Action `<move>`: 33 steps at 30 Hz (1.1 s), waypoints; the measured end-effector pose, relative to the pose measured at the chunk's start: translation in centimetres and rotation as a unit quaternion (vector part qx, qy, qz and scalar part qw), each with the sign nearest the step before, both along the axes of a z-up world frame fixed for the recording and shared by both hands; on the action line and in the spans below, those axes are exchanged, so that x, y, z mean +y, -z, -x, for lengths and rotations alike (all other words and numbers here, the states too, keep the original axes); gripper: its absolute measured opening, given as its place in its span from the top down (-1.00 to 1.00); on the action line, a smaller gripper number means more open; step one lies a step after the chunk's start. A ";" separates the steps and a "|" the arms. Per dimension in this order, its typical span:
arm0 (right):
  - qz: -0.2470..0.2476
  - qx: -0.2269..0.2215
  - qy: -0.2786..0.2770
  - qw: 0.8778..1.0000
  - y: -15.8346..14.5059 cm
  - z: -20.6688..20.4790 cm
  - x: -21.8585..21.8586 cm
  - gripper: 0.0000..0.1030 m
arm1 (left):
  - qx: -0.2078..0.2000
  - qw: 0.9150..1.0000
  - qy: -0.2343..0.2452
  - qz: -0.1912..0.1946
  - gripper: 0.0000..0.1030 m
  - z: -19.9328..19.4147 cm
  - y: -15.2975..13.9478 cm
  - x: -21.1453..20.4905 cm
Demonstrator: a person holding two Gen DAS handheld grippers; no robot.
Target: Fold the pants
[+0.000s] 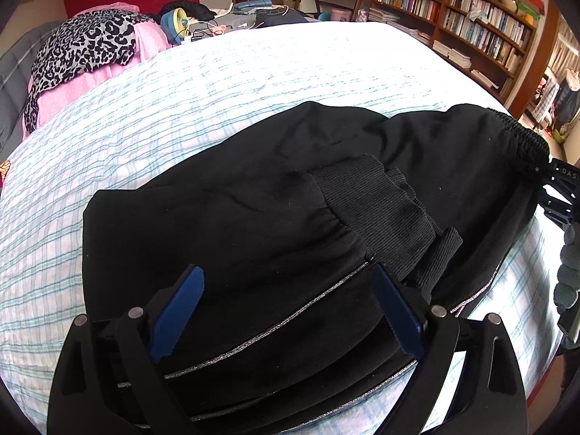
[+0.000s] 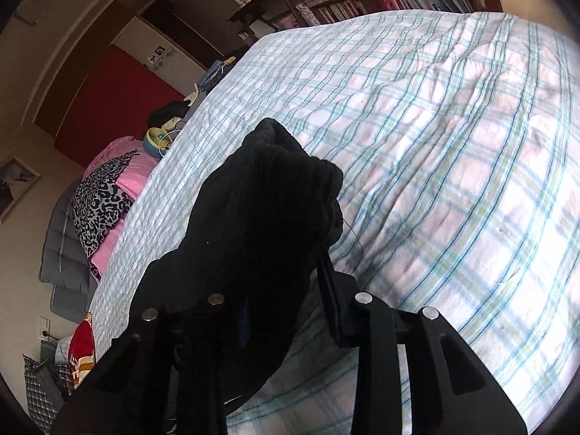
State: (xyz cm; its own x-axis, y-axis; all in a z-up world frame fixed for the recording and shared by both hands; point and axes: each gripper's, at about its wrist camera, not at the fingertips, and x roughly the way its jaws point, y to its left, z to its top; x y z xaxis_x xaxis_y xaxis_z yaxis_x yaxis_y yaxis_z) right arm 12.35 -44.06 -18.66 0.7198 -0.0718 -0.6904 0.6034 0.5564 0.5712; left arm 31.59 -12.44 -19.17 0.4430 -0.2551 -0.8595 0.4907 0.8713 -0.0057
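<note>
Pants (image 1: 253,239) lay on the bed (image 1: 217,83), legs already doubled back so the ribbed cuffs (image 1: 377,199) sat near the waistband (image 1: 522,134). Over the fold, the left hand-held gripper (image 1: 286,311) had its blue pads spread apart astride the cloth, pressing nothing. The right hand-held gripper (image 2: 286,290) was clamped on a bunched waistband end, probably to carry it across. Beyond the plaid sheet were bookshelves (image 1: 453,11), a leopard-print blanket (image 1: 79,54) and a small fan (image 1: 174,23).
</note>
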 end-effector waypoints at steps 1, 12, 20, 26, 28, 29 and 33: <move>0.010 -0.003 -0.003 1.000 -0.6 -0.2 0.3 0.43 | 0.000 1.000 -0.003 0.002 -0.80 -0.1 -0.1 0.3; 0.160 -0.035 -0.075 0.984 -9.1 -2.5 8.4 0.49 | -0.006 0.998 -0.047 0.035 -0.80 -1.2 -2.1 4.5; 0.255 -0.060 -0.163 0.951 -13.2 -4.9 18.2 0.49 | -0.005 0.995 -0.082 0.054 -0.80 -1.7 -2.9 8.6; 0.300 -0.060 -0.239 0.922 -12.8 -7.1 26.3 0.49 | 0.006 0.990 -0.120 0.074 -0.80 -2.1 -2.6 12.3; 0.308 -0.057 -0.262 0.913 -12.2 -7.8 28.9 0.50 | 0.009 0.988 -0.134 0.079 -0.80 -2.3 -2.5 13.7; 0.313 -0.055 -0.272 0.908 -11.9 -8.2 30.1 0.50 | 0.010 0.986 -0.142 0.082 -0.80 -2.3 -2.4 14.4; 0.354 -0.044 -0.302 0.884 -10.3 -9.6 34.7 0.50 | 0.017 0.980 -0.175 0.095 -0.80 -2.5 -2.0 17.6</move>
State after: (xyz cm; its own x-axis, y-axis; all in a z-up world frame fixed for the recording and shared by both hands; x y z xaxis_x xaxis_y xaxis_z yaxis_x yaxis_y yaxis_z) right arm 21.94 -9.39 -8.39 0.8226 -0.0478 -0.5666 0.0450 0.9988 -0.0190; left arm 34.13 5.21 -17.13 0.5046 -0.2492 -0.8266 0.1588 0.9679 -0.1948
